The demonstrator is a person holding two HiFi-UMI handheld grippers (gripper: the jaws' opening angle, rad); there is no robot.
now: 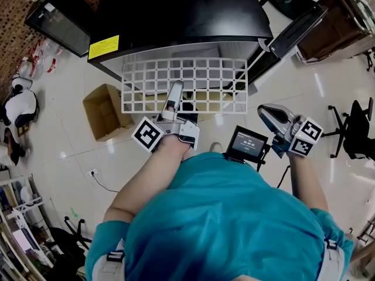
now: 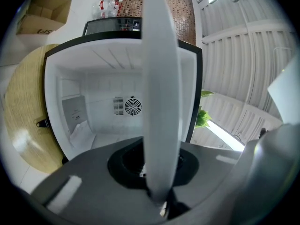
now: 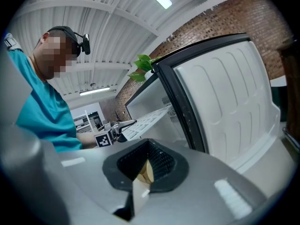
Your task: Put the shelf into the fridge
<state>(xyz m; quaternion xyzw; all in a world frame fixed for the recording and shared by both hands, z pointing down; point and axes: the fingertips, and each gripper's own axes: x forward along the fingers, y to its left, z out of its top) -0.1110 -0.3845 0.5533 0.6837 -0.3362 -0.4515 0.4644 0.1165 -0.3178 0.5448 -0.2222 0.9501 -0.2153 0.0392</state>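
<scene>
The left tongs (image 1: 175, 89) clamp the near edge of the white wire shelf (image 1: 205, 75). It lies flat, long side across the open fridge (image 2: 93, 102) straight ahead. The right tongs (image 1: 266, 113) are closed, empty and off to the side.

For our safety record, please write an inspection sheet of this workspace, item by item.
surface: pale glossy floor; no table seen.
job's things: white grid shelf held at the mouth of the open black fridge; its door stands to the right.
clutter: open cardboard box on the floor.
grippers: left gripper fingers shut on the shelf's near edge; right gripper empty, fingers together.
cables: thin cable from a floor socket.
surroundings: office chair, brick wall.
</scene>
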